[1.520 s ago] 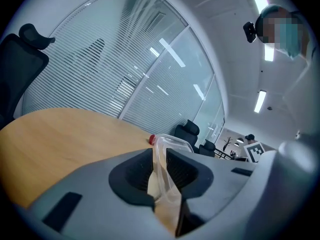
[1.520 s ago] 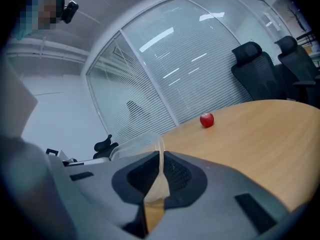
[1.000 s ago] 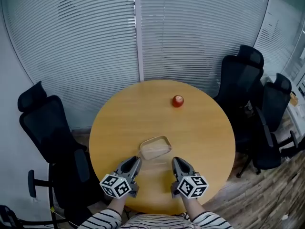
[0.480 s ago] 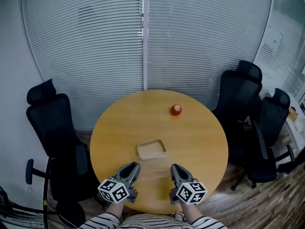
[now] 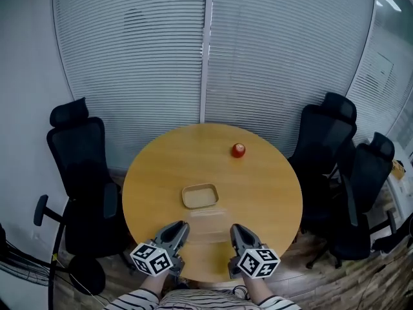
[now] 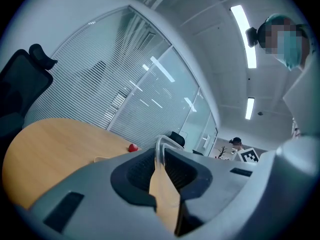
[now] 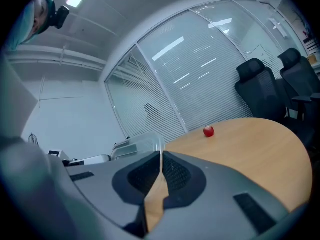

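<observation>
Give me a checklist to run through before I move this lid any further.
1. Right gripper shut on the clear lid: ok.
2. Left gripper shut on the lid's opposite edge: ok.
3. Lid off the container, on its near side: ok.
4. Container upright on the round table: ok.
5. Small red object far from both grippers: ok.
6. Lid held level: cannot tell.
</observation>
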